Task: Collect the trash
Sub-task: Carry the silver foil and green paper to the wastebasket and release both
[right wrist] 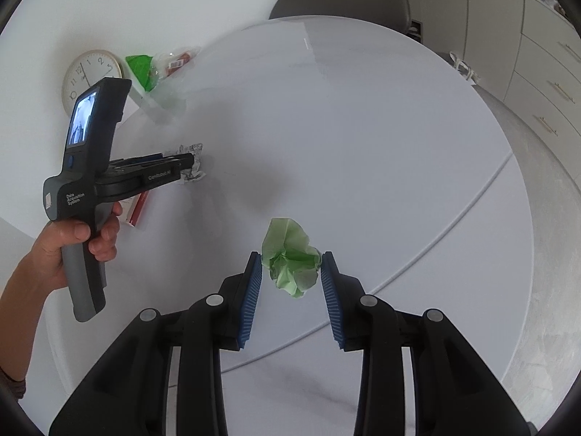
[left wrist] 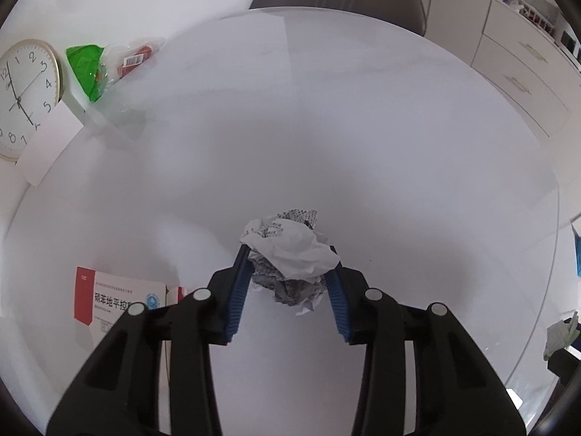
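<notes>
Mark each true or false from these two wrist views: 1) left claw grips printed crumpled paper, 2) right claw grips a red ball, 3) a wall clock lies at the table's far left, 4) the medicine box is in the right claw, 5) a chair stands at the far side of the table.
1. The left claw grips the printed crumpled paper. True.
2. The right claw grips a red ball. False: it holds a green crumpled paper.
3. A clock lies at the far left of the table. True.
4. The medicine box is in the right claw. False: it lies on the table, ungripped.
5. A chair stands at the table's far side. True.
</notes>
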The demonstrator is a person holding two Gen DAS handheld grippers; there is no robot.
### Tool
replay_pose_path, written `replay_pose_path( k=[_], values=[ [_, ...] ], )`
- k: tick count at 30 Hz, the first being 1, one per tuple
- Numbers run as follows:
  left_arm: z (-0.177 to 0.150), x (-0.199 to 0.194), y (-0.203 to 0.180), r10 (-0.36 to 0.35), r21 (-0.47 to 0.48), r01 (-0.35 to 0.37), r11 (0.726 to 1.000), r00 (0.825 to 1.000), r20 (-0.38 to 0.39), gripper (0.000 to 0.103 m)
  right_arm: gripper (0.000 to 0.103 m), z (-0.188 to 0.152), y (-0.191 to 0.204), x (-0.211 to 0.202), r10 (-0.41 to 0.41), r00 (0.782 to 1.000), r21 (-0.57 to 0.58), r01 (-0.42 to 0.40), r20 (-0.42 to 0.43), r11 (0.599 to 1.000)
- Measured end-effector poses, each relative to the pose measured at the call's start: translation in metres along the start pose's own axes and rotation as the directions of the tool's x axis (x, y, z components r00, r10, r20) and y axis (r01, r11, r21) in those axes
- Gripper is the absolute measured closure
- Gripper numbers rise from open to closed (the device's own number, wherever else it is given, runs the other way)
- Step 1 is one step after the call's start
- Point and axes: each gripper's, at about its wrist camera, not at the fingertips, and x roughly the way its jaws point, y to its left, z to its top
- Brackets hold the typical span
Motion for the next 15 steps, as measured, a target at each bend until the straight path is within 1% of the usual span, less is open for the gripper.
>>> replay_pose_path(
  k=[3, 5, 8, 11, 12, 15],
  values=[
    [-0.007, -0.014, -0.008, 0.013, 0.031, -0.013, 0.999, 1.000, 0.015, 0.064, 0.068, -0.009, -0.006, -0.015, -0.001, 1.000, 0.011, 0.001, 0.011, 1.000],
    [-0.012, -0.028, -0.015, 0.008, 0.042, -0.010, 0.999, 1.000, 0.027, 0.064, 0.068, -0.019, -0.011, -0.029, -0.004, 1.000, 0.015, 0.004, 0.021, 1.000],
    [-0.028, -0.059, -0.031, -0.013, 0.066, 0.010, 0.998, 0.999, 0.051, 0.064, 0.068, -0.032, -0.018, -0.051, -0.009, 0.999, 0.030, 0.007, 0.040, 1.000],
    [-0.054, -0.099, -0.059, -0.055, 0.108, 0.047, 0.993, 0.996, 0.069, 0.064, 0.068, -0.056, -0.030, -0.080, -0.018, 0.999, 0.062, 0.015, 0.050, 0.998],
    [-0.064, -0.111, -0.068, -0.073, 0.112, 0.065, 0.992, 0.995, 0.066, 0.064, 0.068, -0.070, -0.036, -0.092, -0.029, 0.998, 0.075, 0.025, 0.050, 0.997],
    [-0.098, -0.145, -0.102, -0.147, 0.132, 0.140, 0.981, 0.988, 0.039, 0.064, 0.068, -0.100, -0.049, -0.114, -0.058, 0.998, 0.103, 0.054, 0.035, 0.993]
  ],
)
